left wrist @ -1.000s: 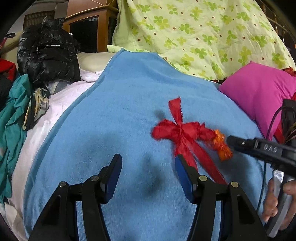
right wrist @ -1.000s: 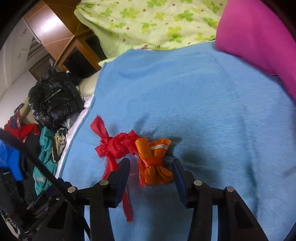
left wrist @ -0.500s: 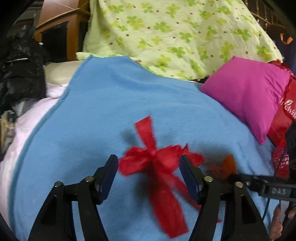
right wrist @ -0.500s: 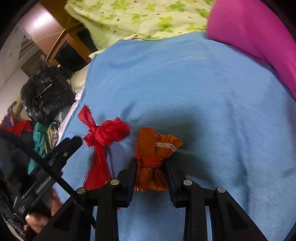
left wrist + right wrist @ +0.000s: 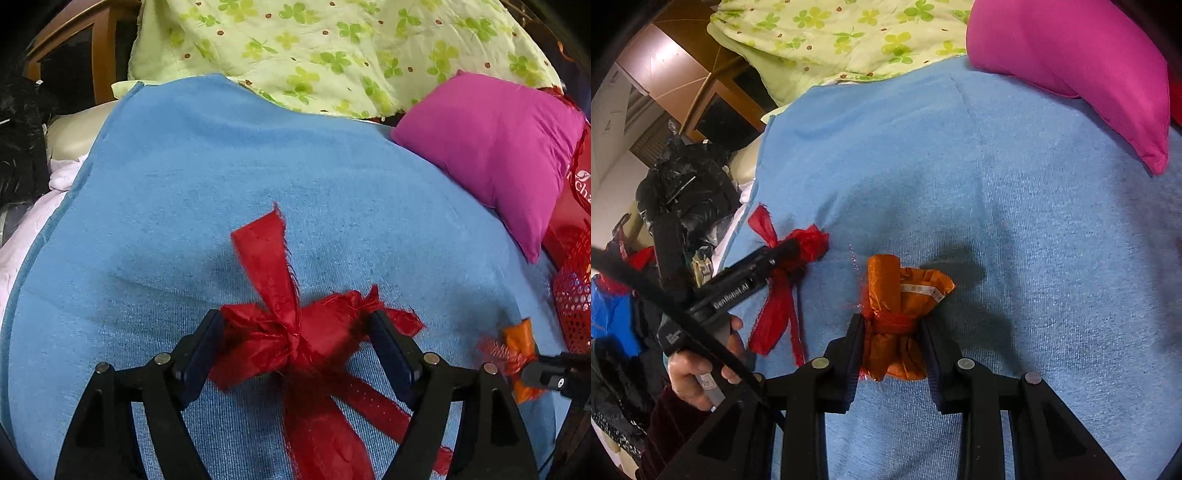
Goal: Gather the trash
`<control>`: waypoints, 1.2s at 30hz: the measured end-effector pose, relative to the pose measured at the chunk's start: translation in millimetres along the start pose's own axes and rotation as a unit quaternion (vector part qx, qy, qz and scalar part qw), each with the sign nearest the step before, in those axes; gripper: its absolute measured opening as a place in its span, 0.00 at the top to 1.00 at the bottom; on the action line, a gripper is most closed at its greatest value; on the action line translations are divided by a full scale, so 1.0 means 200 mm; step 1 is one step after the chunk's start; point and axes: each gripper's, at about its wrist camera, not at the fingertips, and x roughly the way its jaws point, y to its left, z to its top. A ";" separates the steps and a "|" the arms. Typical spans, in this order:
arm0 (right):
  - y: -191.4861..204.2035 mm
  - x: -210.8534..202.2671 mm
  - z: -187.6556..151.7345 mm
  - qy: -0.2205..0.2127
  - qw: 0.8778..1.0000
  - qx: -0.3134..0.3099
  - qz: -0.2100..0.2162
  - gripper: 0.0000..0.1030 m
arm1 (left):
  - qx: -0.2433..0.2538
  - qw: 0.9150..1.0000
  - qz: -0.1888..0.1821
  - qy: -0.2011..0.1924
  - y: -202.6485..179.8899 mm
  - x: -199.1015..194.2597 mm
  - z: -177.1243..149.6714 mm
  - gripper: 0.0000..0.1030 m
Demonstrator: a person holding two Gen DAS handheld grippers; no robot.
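A red ribbon bow (image 5: 291,332) lies on the blue blanket (image 5: 221,184). My left gripper (image 5: 295,328) is open, its fingers on either side of the bow's knot and touching its loops. It also shows in the right wrist view (image 5: 790,254). An orange wrapper tied with red thread (image 5: 897,314) lies to the right of the bow. My right gripper (image 5: 892,332) is shut on the wrapper at its tied waist. The wrapper also shows at the right edge of the left wrist view (image 5: 517,350).
A magenta pillow (image 5: 491,147) and a green clover quilt (image 5: 332,48) lie at the back. A red mesh bag (image 5: 576,295) is at the right. A black jacket (image 5: 683,188) and piled clothes lie off the blanket's left edge.
My left gripper moved right and forward until its fingers straddle the red bow. My right gripper moved forward and closed on the orange wrapper.
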 end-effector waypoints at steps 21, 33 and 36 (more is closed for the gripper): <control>0.08 -0.28 -0.03 -0.078 0.996 -0.042 -0.017 0.68 | -0.039 0.999 0.026 -0.027 -0.19 -0.31 -0.16 0.74; 0.08 -0.62 -0.19 -0.143 0.988 -0.053 0.002 0.68 | -0.037 0.994 0.089 -0.054 -0.40 -0.66 -0.42 0.74; 0.08 -0.70 -0.28 -0.152 0.987 -0.055 0.008 0.68 | -0.026 0.993 0.094 -0.060 -0.45 -0.73 -0.44 0.74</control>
